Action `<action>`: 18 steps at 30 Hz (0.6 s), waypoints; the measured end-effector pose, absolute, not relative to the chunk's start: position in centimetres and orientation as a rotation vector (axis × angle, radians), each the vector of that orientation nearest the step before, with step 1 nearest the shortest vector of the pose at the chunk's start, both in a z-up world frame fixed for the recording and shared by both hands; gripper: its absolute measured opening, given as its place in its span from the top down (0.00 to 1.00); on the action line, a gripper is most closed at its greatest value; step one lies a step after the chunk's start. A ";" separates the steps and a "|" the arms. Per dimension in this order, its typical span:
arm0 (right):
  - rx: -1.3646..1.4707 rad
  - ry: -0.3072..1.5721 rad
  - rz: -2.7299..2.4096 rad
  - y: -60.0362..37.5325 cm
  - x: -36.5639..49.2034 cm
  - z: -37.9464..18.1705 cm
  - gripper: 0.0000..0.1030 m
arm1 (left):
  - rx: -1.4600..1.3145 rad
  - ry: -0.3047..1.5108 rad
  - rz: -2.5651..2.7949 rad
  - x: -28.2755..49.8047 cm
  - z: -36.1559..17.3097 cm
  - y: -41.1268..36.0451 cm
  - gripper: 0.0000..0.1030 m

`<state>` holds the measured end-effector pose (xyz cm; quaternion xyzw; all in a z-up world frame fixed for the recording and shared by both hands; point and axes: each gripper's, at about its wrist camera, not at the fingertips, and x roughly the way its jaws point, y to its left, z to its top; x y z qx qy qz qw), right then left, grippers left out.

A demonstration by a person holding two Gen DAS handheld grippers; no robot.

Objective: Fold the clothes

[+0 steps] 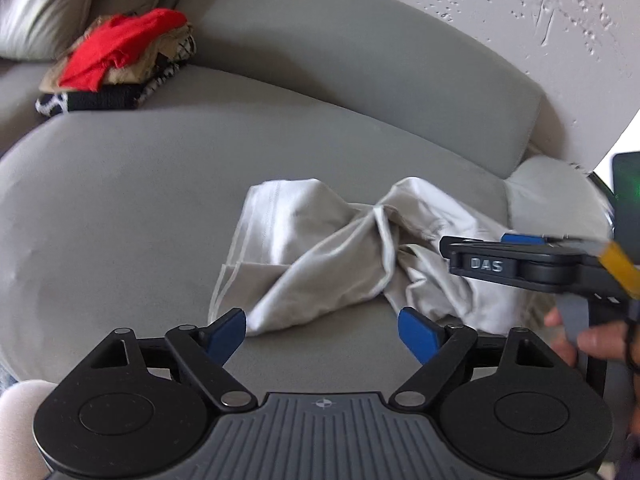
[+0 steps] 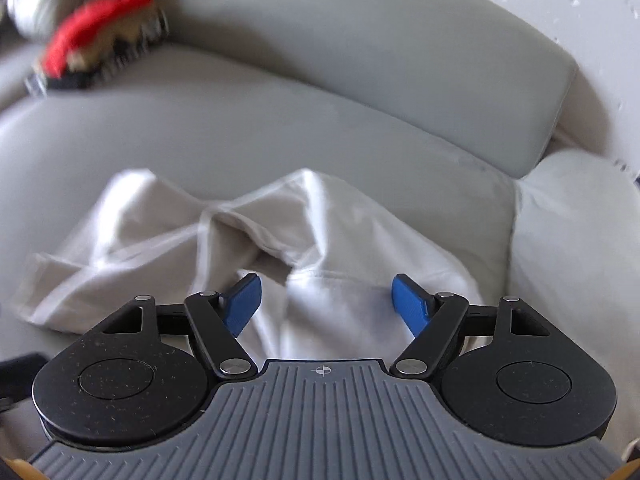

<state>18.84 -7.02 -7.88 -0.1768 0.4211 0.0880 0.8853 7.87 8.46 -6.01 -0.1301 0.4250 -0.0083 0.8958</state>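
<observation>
A crumpled white and beige garment (image 1: 328,240) lies on the grey sofa seat (image 1: 120,208). My left gripper (image 1: 322,332) hovers open just short of its near edge, and one lower corner of the cloth reaches toward the gap without touching the blue pads (image 1: 228,334). My right gripper (image 1: 480,250) comes in from the right, side-on over the garment's right part, with a hand (image 1: 592,340) behind it. Its own view is blurred. There the right gripper (image 2: 326,304) stands open above the white cloth (image 2: 340,240), and nothing is pinched between its pads (image 2: 410,306).
A pile of clothes with a red piece (image 1: 120,52) on top sits at the sofa's far left, next to a pale pillow (image 1: 48,8). Another pale cushion (image 1: 556,196) fills the right corner. The backrest (image 1: 360,60) and a white textured wall (image 1: 520,20) lie behind.
</observation>
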 end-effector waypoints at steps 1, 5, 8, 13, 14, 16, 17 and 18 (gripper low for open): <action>-0.396 0.882 0.165 -6.8 19.2 -8.3 0.31 | -0.251 0.884 -0.008 7.9 -6.2 8.3 0.19; -0.317 0.917 0.076 -7.7 20.8 -7.9 0.96 | -0.265 0.916 -0.022 8.0 -6.7 8.5 0.30; -0.047 0.885 0.157 -9.1 21.4 -3.7 0.97 | -0.276 0.906 -0.005 7.8 -6.3 9.3 0.31; 0.559 0.585 0.410 -12.7 20.9 9.0 0.97 | -0.254 0.815 0.044 6.7 -3.5 11.2 0.30; 0.662 0.491 0.445 -13.9 20.0 12.0 0.97 | -0.248 0.790 0.052 6.4 -2.6 11.6 0.30; 0.826 0.321 0.459 -16.5 17.5 16.4 0.97 | -0.235 0.741 0.067 5.8 -0.9 12.4 0.29; 0.849 0.265 0.436 -17.8 15.9 17.7 0.97 | -0.226 0.716 0.072 5.3 -0.1 12.7 0.29; 0.871 0.209 0.413 -19.1 14.4 19.0 0.97 | -0.215 0.692 0.075 4.8 0.8 13.0 0.28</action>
